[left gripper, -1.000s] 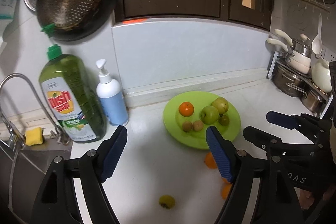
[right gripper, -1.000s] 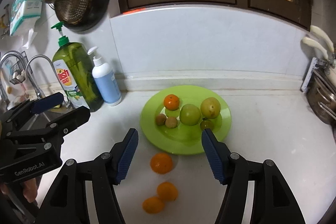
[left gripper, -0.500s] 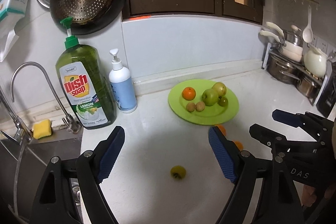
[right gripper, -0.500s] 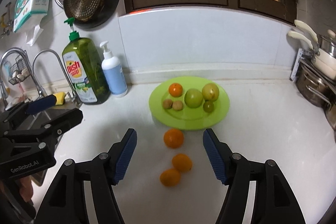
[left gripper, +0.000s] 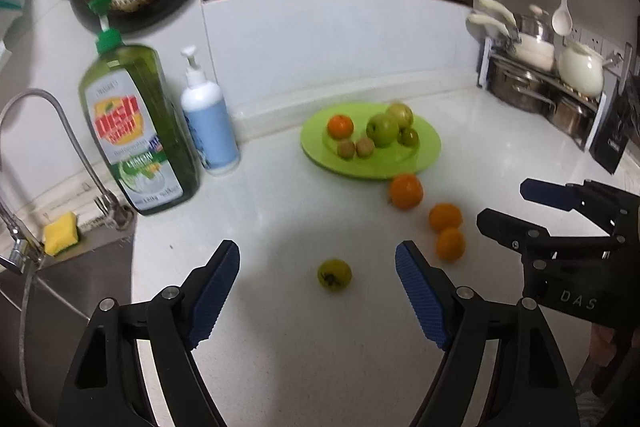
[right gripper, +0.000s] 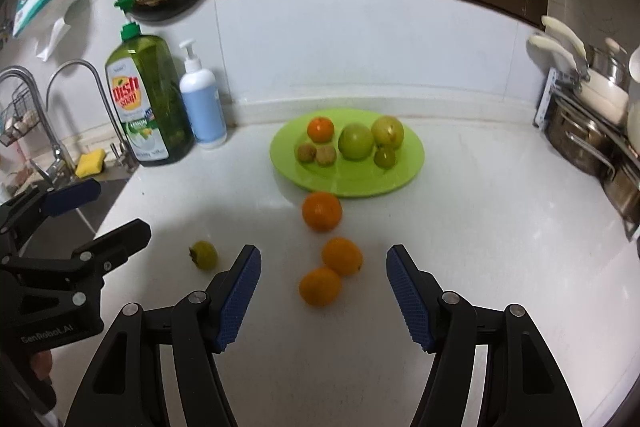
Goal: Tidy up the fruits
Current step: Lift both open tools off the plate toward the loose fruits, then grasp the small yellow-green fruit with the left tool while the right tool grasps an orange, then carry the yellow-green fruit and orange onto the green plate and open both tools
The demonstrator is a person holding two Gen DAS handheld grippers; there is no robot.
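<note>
White kitchen countertop (right gripper: pixel 460 247) with a round lime-green plastic plate (right gripper: pixel 400 179) as landmark. On the plate: one small orange (right gripper: pixel 320 129), two green apples (right gripper: pixel 356 141), a smaller green fruit (right gripper: pixel 385 157) and two small brown fruits (right gripper: pixel 306 152). Off the plate, just in front of its near rim, three loose oranges (right gripper: pixel 322 211) lie in a short line leading toward the camera; the two nearer ones touch. A small yellow-green fruit (left gripper: pixel 334 275) lies alone, well apart from the plate, to the front left. Left gripper (left gripper: pixel 318 291): blue-padded fingers apart, having just narrowed slightly, the yellow-green fruit on the counter between them, untouched. Right gripper (right gripper: pixel 323 291): fingers apart, above the two nearer oranges, holding nothing. Left of the plate stand a green dish-soap bottle (right gripper: pixel 148 107) and a white pump dispenser (right gripper: pixel 202 107).
</note>
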